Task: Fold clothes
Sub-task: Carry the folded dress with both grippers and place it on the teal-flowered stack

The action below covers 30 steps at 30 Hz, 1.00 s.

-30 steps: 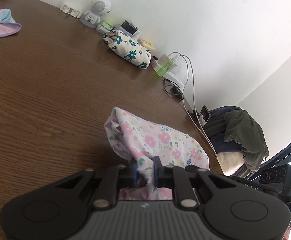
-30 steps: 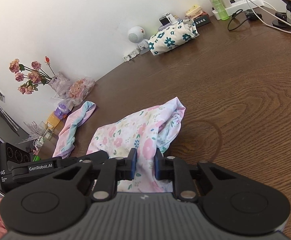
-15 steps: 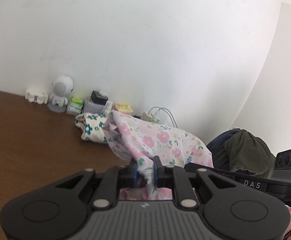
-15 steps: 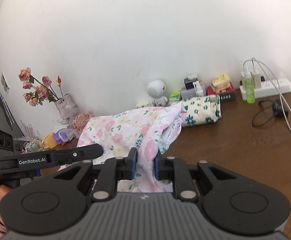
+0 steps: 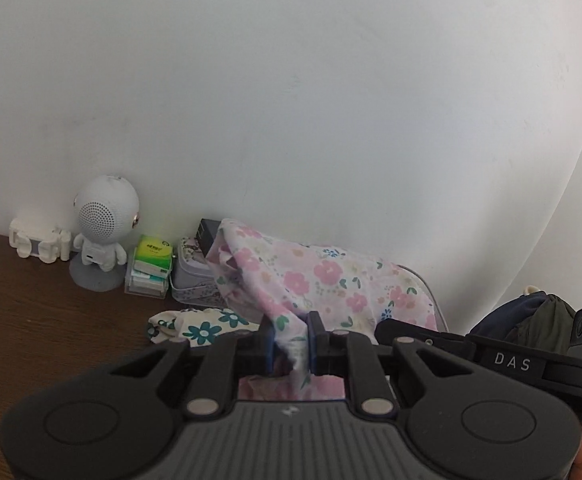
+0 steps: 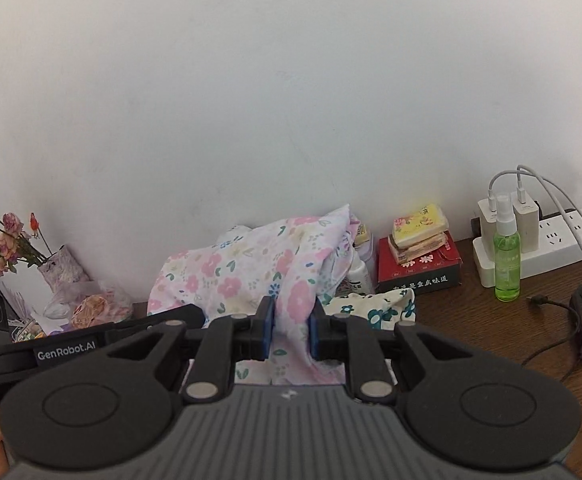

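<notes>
The pink floral garment (image 5: 323,276) is held clear of the table (image 5: 31,320), stretched between 2 grippers near the far wall. The jaws of the left gripper (image 5: 289,340) are clamped on a bunched fold of its cloth, and in the right wrist view the jaws of the right gripper (image 6: 291,330) are likewise closed on a gathered edge of the same garment, so that the fabric hangs as a span between the 2 grips instead of a heap. Such a 2-point hold is judged to serve spreading: with the edge pulled taut, the piece can be laid flat before a fold is made (no fold can yet be seen in it). Below and just beyond the jaws, a cream cloth with teal flowers (image 6: 375,308) lies bundled on the table, apparently set aside at the far edge, beside a tin (image 5: 195,276) and a white speaker figure (image 5: 103,232). To the right in the right wrist view, a green spray bottle (image 6: 506,256) and a power strip (image 6: 563,240) are kept against the wall, well apart from the open wood nearer the person, where the laying-down is presumably to be done.
</notes>
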### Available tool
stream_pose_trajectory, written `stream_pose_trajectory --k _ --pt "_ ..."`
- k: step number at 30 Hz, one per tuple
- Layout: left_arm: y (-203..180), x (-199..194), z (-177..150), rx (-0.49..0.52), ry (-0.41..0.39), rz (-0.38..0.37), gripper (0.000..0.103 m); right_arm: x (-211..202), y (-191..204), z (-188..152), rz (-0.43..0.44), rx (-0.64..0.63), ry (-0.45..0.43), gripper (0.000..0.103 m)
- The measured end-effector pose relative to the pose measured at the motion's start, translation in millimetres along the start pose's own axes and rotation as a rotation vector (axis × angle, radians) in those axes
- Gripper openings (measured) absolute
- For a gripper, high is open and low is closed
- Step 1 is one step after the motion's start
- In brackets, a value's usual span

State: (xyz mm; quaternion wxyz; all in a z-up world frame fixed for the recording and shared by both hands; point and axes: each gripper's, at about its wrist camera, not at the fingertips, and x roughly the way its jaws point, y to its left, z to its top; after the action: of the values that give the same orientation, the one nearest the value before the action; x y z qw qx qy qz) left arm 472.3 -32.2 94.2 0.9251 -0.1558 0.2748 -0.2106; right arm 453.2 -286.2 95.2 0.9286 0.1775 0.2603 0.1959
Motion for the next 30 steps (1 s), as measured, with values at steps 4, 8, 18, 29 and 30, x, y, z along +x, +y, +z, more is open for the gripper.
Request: stream_pose_trajectory --k 4,8,18,29,30 --pt "21.0 39.2 1.7 -0.031 0.047 0.017 0.014 39.5 -22.6 -1.0 -0.025 0.026 0.047 0.017" --pt "42.6 60.4 -0.8 -0.068 0.065 0.014 0.014 64.1 -40.6 -6.0 -0.022 0.066 0.074 0.017" --pt "57.4 76.7 -11.2 -0.098 0.064 0.008 0.015 92.8 -65.2 -15.8 0.020 0.167 0.092 0.017" --pt "59.4 81.0 -14.5 -0.099 0.038 0.033 0.024 99.7 -69.1 -22.9 0.033 0.194 0.069 0.020" --pt "58.3 79.2 -13.7 -0.095 0.029 0.045 0.030 98.0 -68.2 -22.0 0.033 0.189 0.063 0.028"
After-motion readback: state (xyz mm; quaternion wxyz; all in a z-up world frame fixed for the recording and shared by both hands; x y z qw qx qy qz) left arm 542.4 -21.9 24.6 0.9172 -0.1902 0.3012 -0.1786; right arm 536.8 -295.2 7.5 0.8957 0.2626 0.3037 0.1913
